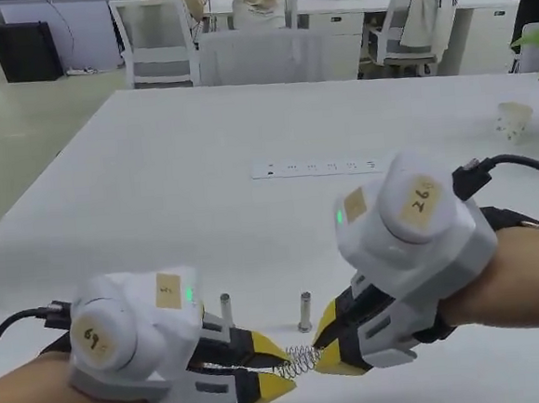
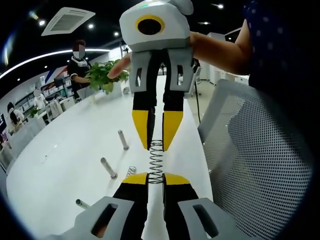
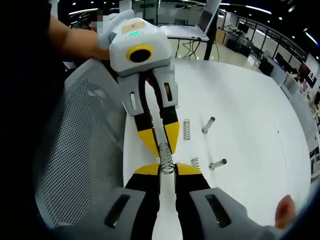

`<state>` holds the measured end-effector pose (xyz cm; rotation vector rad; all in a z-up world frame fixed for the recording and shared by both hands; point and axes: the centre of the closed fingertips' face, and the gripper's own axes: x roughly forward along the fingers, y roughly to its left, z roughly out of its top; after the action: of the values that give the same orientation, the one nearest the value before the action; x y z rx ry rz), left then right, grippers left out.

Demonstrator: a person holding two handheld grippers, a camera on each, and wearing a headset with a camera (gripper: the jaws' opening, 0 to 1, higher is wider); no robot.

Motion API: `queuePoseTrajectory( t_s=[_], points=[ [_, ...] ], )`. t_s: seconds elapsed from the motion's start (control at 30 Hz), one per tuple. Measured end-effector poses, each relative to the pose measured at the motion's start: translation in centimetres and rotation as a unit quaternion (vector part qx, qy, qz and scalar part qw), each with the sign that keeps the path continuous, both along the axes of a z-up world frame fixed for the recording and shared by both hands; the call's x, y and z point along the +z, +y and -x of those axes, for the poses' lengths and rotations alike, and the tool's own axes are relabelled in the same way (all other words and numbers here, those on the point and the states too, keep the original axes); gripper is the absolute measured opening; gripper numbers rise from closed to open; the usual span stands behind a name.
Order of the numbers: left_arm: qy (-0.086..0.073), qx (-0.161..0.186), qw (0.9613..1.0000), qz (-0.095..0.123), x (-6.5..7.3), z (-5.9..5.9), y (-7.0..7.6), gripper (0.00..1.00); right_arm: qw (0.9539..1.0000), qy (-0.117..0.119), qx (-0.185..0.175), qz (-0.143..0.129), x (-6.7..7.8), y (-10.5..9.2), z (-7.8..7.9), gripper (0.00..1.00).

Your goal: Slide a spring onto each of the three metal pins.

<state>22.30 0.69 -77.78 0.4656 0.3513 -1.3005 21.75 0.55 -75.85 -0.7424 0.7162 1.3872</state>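
A single steel spring [image 1: 301,360] is stretched between my two grippers just above the white table [image 1: 157,201]. My left gripper [image 1: 285,370] is shut on one end of the spring [image 2: 156,160], and my right gripper [image 1: 317,354] is shut on the other end [image 3: 166,157]. Two upright metal pins [image 1: 226,309] [image 1: 304,313] stand just beyond the jaws. In the left gripper view three pins [image 2: 122,139] [image 2: 108,167] [image 2: 82,204] show, with a loose spring [image 2: 131,171] lying beside them. The right gripper view shows two loose springs [image 3: 187,129] [image 3: 195,162] near the pins [image 3: 208,124].
A white power strip [image 1: 318,168] lies mid-table and a small white cup [image 1: 515,119] stands at the far right. White chairs [image 1: 159,37] line the far edge. A grey mesh chair back [image 2: 255,150] is close behind the grippers.
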Motion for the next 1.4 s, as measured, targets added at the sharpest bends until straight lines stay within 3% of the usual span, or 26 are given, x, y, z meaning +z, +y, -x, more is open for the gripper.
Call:
queuePoseTrajectory(
  t_s=[0.23,0.5,0.83,1.4],
  points=[
    [0.002,0.002,1.0000,0.003,0.0,0.0,0.0,0.02,0.9995,0.000,-0.003,-0.032,1.1,1.0,0.1,0.08],
    [0.005,0.005,0.9999,0.009,0.3,0.0,-0.1,0.02,0.9987,-0.005,-0.002,-0.050,1.8,1.8,0.1,0.08],
    [0.008,0.007,0.9998,0.016,0.5,-0.1,-0.3,0.02,0.9981,-0.012,0.002,-0.061,2.2,2.6,0.0,0.08],
    [0.025,0.012,0.9992,0.030,0.5,-0.2,-0.3,0.02,0.9965,0.002,-0.006,-0.083,2.2,3.3,0.1,0.08]
  ],
)
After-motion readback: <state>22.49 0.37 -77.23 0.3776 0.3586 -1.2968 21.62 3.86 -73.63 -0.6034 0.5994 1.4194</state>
